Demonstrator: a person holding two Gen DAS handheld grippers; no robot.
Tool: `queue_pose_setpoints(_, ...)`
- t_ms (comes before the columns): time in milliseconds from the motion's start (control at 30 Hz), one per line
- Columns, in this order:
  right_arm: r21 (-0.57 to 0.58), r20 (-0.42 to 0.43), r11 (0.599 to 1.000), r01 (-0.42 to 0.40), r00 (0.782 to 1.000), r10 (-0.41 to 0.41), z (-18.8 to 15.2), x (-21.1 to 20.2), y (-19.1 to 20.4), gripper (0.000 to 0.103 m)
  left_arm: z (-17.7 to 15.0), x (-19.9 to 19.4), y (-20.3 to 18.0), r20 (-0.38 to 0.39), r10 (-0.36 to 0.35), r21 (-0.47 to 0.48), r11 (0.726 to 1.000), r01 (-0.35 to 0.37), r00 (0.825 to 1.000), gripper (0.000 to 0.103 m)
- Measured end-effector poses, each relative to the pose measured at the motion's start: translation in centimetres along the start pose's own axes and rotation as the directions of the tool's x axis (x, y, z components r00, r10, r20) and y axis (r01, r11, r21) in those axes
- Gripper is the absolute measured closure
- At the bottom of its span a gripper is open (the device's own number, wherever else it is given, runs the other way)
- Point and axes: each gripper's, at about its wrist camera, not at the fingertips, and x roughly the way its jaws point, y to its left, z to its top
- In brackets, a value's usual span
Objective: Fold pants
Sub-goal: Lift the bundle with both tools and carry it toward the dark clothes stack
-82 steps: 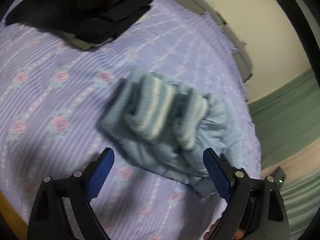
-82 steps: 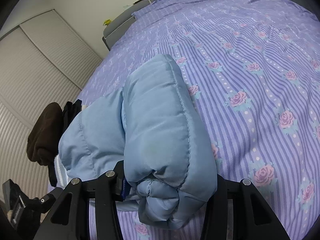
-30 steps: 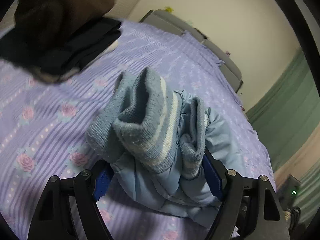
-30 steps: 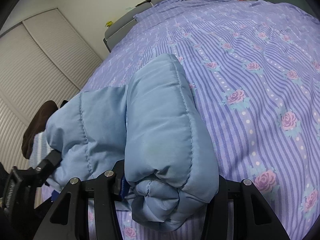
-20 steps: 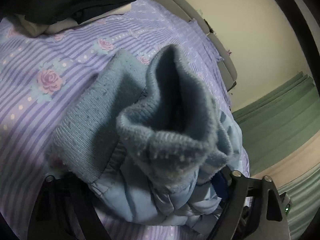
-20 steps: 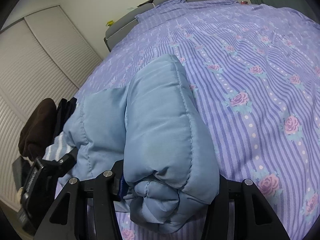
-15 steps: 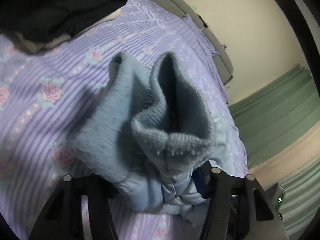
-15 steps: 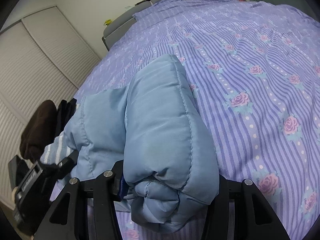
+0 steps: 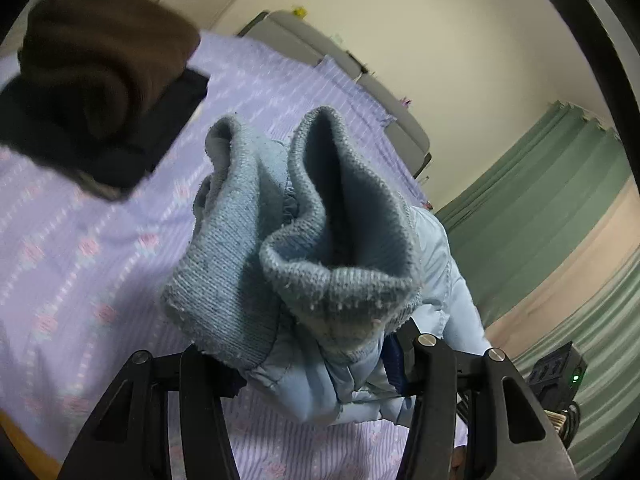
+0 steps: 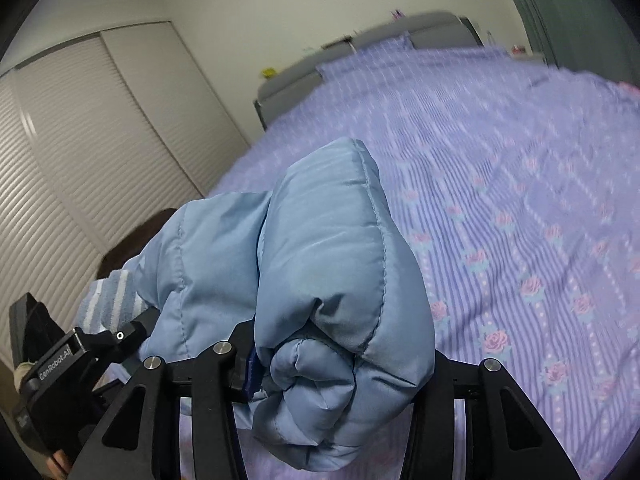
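Note:
The light blue padded pants [image 10: 320,264] are folded into a thick bundle, held between both grippers above the purple floral bedspread [image 10: 520,184]. My left gripper [image 9: 316,364] is shut on the end with the knit ribbed cuffs [image 9: 336,240], which stand up in front of its camera. My right gripper [image 10: 340,364] is shut on the folded padded end. The left gripper also shows at the lower left of the right wrist view [image 10: 76,356]. Both sets of pads are mostly hidden by fabric.
A stack of folded dark and brown clothes [image 9: 96,80] lies on the bed at the left. The grey headboard [image 10: 360,48] and a louvred wardrobe door [image 10: 80,152] stand behind. Green curtains [image 9: 552,200] hang at the right of the left wrist view.
The left gripper came up to the cuff end and closed on it. Both grippers have lifted the bundle; the views now tilt up towards the wall.

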Motion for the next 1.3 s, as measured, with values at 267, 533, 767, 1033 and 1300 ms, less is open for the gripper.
queue_pose_setpoints(267,-0.05,0.054,0.997,-0.066,0.996,0.069,0.5,-3.1,5.0,0.058,2.4,-6.9,-1.5,0.069,0.024,0.137,0.99,-0.033,0.997,0.051)
queue_pose_setpoints(533,-0.127,0.074,0.983,-0.134,0.987,0.145,1.2,-2.9,11.1,0.057,4.6,-12.7,0.8,0.146,0.035,0.151,0.987,-0.058,0.989,0.051)
queue_pose_setpoints(767,-0.186,0.017,0.957,-0.221,0.973,0.228,0.9,0.4,17.1,0.057,6.8,-17.7,6.2,0.188,0.09,0.077,0.991,-0.106,0.978,0.051)
queue_pose_setpoints(1033,-0.218,-0.059,0.92,-0.325,0.946,0.32,3.4,6.2,24.2,0.057,14.0,-18.8,10.3,0.182,0.146,0.027,0.988,-0.154,0.972,0.051)
queue_pose_setpoints(1300,-0.22,-0.083,0.915,-0.338,0.941,0.328,8.0,13.1,29.5,0.058,22.8,-16.3,14.4,0.113,0.141,-0.012,0.99,-0.14,0.984,0.051)
